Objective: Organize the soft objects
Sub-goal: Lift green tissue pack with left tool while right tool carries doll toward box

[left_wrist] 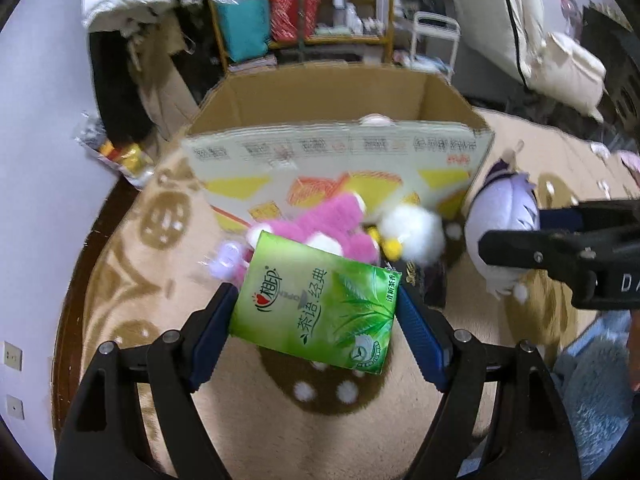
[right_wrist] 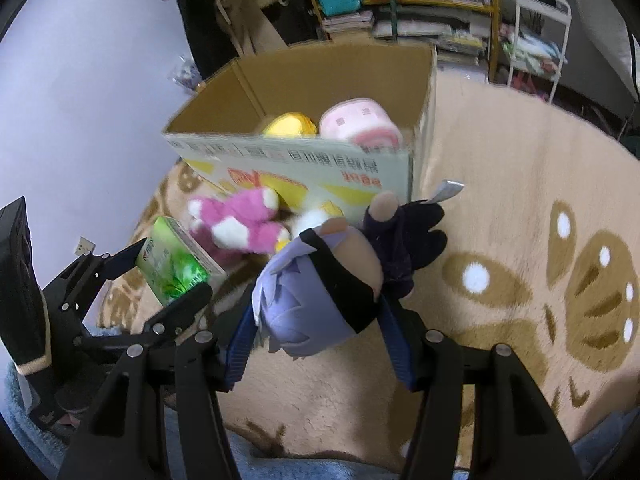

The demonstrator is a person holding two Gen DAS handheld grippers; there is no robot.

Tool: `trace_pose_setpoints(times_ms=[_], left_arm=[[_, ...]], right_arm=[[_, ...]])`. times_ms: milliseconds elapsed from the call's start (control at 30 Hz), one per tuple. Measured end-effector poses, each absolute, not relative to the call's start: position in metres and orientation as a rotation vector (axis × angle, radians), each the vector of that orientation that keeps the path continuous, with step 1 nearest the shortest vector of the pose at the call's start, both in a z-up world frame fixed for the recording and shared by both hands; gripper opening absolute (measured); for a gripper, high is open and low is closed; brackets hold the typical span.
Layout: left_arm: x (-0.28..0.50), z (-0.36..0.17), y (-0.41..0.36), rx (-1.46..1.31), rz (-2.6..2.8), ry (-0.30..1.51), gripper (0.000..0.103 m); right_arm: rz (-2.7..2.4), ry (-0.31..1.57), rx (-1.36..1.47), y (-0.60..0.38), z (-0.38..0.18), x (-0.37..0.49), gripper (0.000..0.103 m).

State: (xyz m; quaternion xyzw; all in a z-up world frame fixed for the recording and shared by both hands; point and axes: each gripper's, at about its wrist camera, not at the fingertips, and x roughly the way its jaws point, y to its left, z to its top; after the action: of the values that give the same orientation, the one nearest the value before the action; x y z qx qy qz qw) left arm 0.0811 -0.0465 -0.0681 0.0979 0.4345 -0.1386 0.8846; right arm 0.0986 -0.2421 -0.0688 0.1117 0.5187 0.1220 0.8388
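Green tissue pack (left_wrist: 316, 304) sits low in the middle of the left wrist view, pinched between the blue pads of the left tongs (left_wrist: 318, 312), one pad on each side of it, and it is clear of the rug (left_wrist: 280, 432) underneath. Over in the right wrist view that same pack shows at middle left, with the left tongs reaching in from the lower left corner.

The right tongs (right_wrist: 320, 320) are clamped on the purple-haired plush doll (right_wrist: 320, 292), dead centre of the frame, its head squeezed between the pads and its dark costume pointing up toward the box.

Just above both, the open cardboard box (right_wrist: 304, 160) stands on the rug, with a pink roll (right_wrist: 360, 124) and a yellow item (right_wrist: 288, 125) inside. At the box's near wall lie a pink plush (right_wrist: 240, 220) and a white plush (left_wrist: 412, 232), touching each other. Cluttered shelves (left_wrist: 304, 4) fill the top of the frame.
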Motion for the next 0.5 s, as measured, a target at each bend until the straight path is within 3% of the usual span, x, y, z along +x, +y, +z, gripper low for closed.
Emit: trace_pose_setpoints(times_ms=[500], left_arm=[[0.064, -0.011, -0.041, 0.184, -0.191, 0.635, 0.079]], right_arm=[[0.234, 0.752, 0.164, -0.234, -0.005, 0.079, 0.061]])
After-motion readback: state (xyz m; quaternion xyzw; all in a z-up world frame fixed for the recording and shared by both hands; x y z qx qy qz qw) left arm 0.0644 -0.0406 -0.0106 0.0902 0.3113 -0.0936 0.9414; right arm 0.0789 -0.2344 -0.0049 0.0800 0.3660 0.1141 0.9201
